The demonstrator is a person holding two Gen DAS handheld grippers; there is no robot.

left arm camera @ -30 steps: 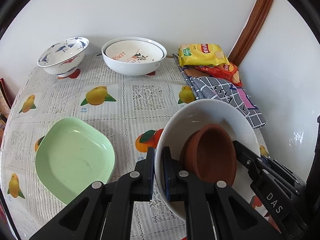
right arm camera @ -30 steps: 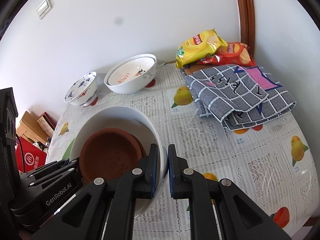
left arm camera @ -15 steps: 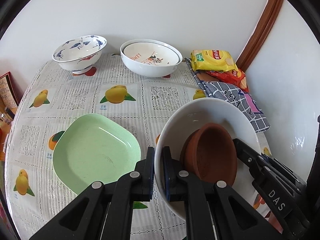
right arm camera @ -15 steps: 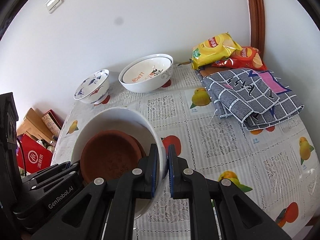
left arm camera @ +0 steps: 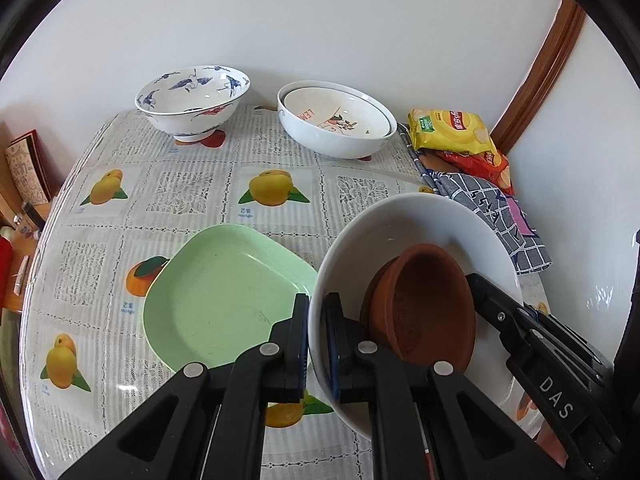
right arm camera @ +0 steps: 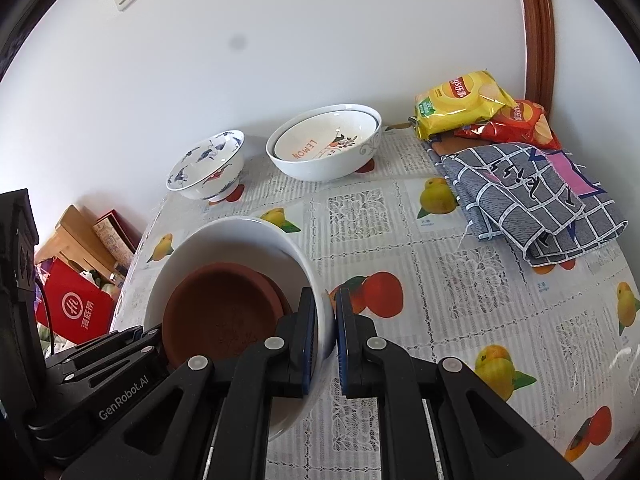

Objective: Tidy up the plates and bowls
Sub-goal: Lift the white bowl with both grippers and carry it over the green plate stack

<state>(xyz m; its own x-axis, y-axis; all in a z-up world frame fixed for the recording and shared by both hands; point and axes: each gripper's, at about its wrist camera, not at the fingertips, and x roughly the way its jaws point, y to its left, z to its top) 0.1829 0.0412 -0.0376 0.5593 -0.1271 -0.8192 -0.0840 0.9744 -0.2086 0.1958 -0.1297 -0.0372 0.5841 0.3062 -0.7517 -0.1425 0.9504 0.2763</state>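
Both grippers hold a large white bowl [left arm camera: 404, 224] above the table, with brown clay dishes [left arm camera: 424, 304] nested inside. My left gripper [left arm camera: 317, 312] is shut on the bowl's left rim. My right gripper [right arm camera: 325, 312] is shut on its right rim [right arm camera: 316, 280]; the clay dishes [right arm camera: 220, 312] show there too. A green plate [left arm camera: 224, 300] lies on the table just left of the bowl. A blue-patterned bowl [left arm camera: 192, 100] and two nested white bowls [left arm camera: 336, 124] stand at the back by the wall.
Yellow and red snack bags [left arm camera: 452, 128] and a folded grey checked cloth [right arm camera: 532, 196] lie at the back right. The round table has a fruit-print cover [left arm camera: 168, 196]. Boxes and a red bag [right arm camera: 72, 312] sit past the table's left edge.
Both grippers have carried the white bowl leftward and up; the green plate now lies closer beside and partly under the bowl's left rim in view.
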